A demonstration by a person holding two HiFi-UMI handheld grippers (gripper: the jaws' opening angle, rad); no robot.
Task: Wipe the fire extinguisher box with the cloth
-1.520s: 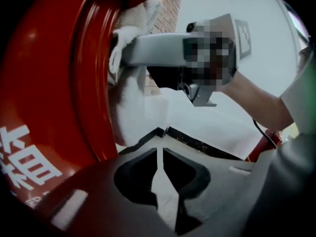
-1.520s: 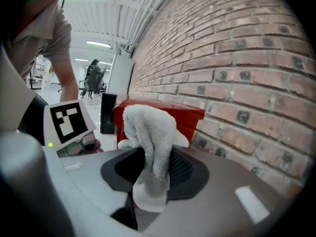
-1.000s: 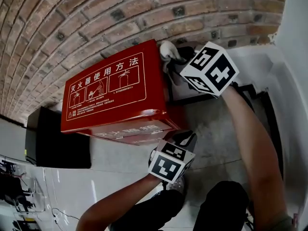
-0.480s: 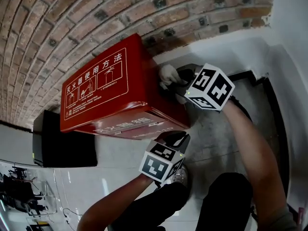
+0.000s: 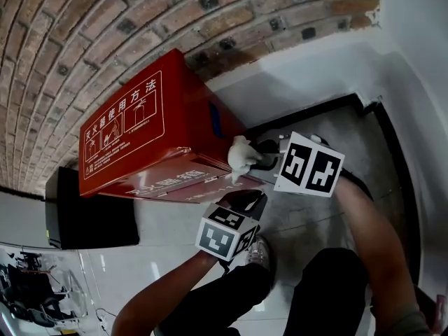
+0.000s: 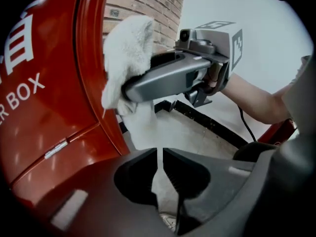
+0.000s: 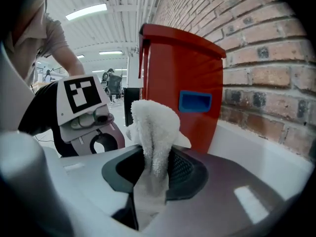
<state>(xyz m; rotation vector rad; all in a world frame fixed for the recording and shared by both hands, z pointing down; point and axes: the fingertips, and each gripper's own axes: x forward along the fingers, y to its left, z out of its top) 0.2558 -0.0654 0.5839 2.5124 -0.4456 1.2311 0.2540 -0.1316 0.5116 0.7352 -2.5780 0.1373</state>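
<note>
A: Where does the fire extinguisher box (image 5: 133, 135) sit?
B: On the floor (image 5: 308, 222), its back to the brick wall (image 5: 84, 19). It's red, and the big face with white instruction drawings is turned up toward the head view

A: And the cloth (image 5: 240, 156)?
B: It's white and bunched, at the box's right end. It sits low, near the front corner, below the blue recessed handle (image 5: 215, 120). In the left gripper view it looks pressed against the red edge there

A: What has hold of it?
B: The right tool (image 5: 260, 161) is clamped on it, with a fold standing up between its jaws. The left tool (image 5: 245, 200) hovers just beside the lower front corner. Its jaws are nearly together with nothing in them, and I see no contact with the box

A: So how far along is it?
B: Mid-wipe on that end face, I'd judge. No streaks, damp or dust show on any panel, so I can't tell what is already done. The top face and the front may well need passes yet
</note>
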